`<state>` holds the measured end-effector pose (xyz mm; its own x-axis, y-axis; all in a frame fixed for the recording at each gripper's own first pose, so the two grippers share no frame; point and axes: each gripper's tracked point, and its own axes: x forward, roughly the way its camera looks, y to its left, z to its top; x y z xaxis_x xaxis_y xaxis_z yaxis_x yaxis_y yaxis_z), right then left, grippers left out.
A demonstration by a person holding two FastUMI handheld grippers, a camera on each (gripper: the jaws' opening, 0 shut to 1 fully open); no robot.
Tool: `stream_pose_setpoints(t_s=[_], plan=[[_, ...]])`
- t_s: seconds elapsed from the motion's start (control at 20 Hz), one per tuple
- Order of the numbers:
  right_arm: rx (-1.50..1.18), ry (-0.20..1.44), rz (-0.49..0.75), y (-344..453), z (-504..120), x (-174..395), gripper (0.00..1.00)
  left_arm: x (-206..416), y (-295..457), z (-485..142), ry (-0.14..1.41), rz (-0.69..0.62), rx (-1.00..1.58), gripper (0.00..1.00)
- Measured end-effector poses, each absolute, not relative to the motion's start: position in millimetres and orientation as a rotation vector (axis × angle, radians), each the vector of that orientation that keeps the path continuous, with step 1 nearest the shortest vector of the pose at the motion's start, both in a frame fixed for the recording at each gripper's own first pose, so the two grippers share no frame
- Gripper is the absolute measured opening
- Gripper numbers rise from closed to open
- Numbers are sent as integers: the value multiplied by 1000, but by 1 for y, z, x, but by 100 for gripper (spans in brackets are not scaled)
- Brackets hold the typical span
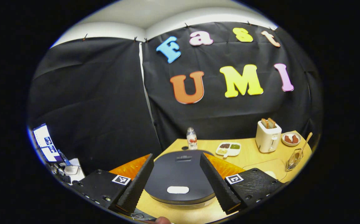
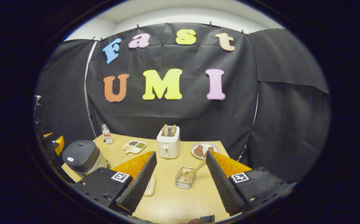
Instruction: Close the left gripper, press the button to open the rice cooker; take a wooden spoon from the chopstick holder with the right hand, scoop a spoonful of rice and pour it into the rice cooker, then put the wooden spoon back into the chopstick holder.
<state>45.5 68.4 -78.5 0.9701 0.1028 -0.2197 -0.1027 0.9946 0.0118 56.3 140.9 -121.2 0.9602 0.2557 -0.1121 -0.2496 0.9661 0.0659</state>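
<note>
The rice cooker [image 1: 180, 179] has a dark lid, which is down, and a white oval button [image 1: 178, 189] near its front edge. My left gripper [image 1: 177, 203] is open, with a finger on each side of the cooker, above the button. In the right gripper view the rice cooker [image 2: 81, 156] stands at the table's left edge. A clear chopstick holder [image 2: 184, 178] with the wooden spoon [image 2: 194, 171] leaning in it sits ahead of my right gripper [image 2: 181, 202], which is open and holds nothing. In the left gripper view the chopstick holder [image 1: 294, 158] and the spoon [image 1: 306, 143] show far right.
On the wooden table [image 2: 173, 202] stand a white toaster [image 2: 168, 144] with bread, a plate of food [image 2: 203, 150], a divided sauce dish [image 2: 134, 145] and a small bottle [image 2: 106, 133]. A pale flat dish [image 2: 150, 186] lies behind the right gripper's left finger.
</note>
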Motion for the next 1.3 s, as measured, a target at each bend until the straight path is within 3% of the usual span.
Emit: stream_pose_setpoints(t_s=[0.4, 0.65, 0.7, 1.3], plan=[[40, 63, 107, 63, -8, 25, 100, 2, 83, -3, -99, 129, 21, 94], [35, 1, 122, 69, 12, 6, 100, -16, 72, -1, -66, 80, -28, 90], [30, -9, 126, 71, 15, 3, 100, -17, 71, -6, -44, 74, -37, 95], [57, 42, 152, 88, 2, -2, 100, -16, 85, -13, -12, 93, -44, 95]])
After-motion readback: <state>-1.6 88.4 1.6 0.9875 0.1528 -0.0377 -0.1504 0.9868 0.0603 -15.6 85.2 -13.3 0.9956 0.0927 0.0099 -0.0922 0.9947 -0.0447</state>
